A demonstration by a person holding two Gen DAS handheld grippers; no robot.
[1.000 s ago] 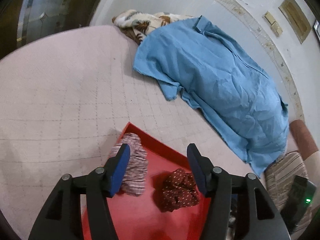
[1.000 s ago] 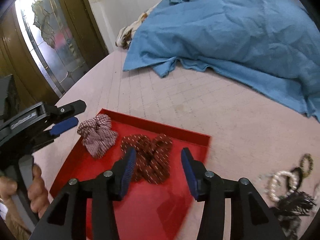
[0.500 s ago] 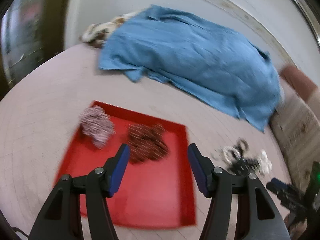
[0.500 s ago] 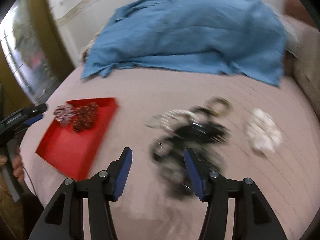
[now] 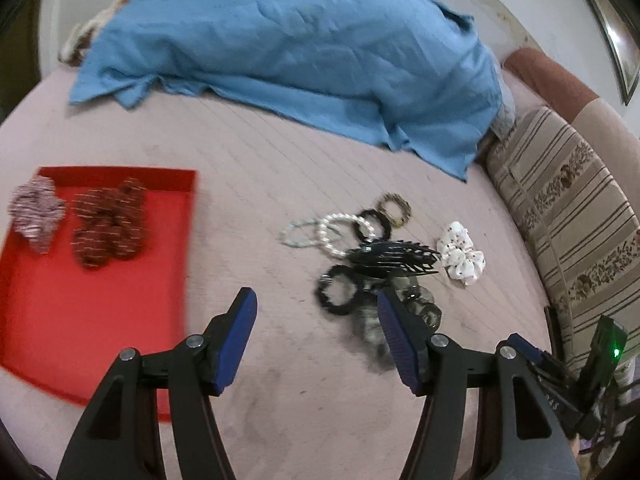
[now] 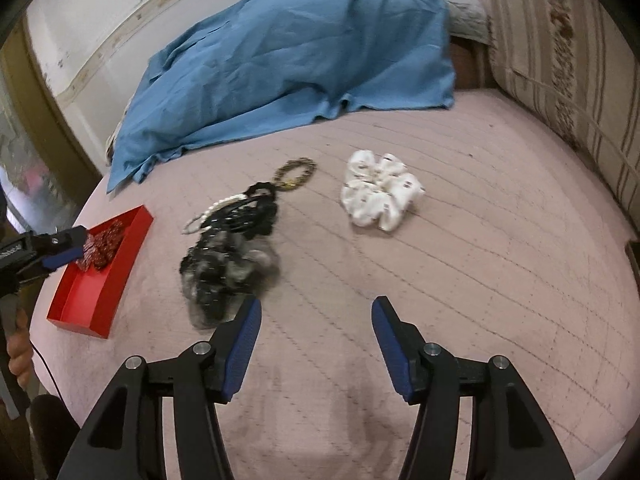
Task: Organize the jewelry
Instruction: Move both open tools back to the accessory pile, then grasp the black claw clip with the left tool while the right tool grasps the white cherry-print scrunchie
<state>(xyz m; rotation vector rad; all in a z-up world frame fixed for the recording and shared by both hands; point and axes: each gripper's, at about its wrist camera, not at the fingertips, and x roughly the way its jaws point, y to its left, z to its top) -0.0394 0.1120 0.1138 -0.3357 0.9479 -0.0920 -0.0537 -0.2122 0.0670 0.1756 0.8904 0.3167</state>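
A red tray (image 5: pixel 80 312) lies on the pink bedspread at the left and holds a striped pink scrunchie (image 5: pixel 36 212) and a dark red dotted scrunchie (image 5: pixel 108 224). To its right is a loose pile: a pearl bracelet (image 5: pixel 340 232), a black claw clip (image 5: pixel 392 258), a black ring scrunchie (image 5: pixel 338 290) and a gold bracelet (image 5: pixel 396 208). A white scrunchie (image 5: pixel 460 256) (image 6: pixel 380 194) lies apart at the right. My left gripper (image 5: pixel 316 294) hovers open just before the pile. My right gripper (image 6: pixel 316 300) is empty with its jaws opening, short of the white scrunchie, beside a grey sheer scrunchie (image 6: pixel 228 268).
A blue cloth (image 5: pixel 300 40) (image 6: pixel 300 52) is heaped across the back of the bed. A striped cushion (image 5: pixel 568 216) borders the right side. In the right wrist view, the left gripper (image 6: pixel 60 248) sits over the tray (image 6: pixel 92 292), with a hand (image 6: pixel 18 344) below it.
Both views have swung right, from the red tray to the jewelry pile. The right gripper's jaws stand wider than before. Nothing was picked up.
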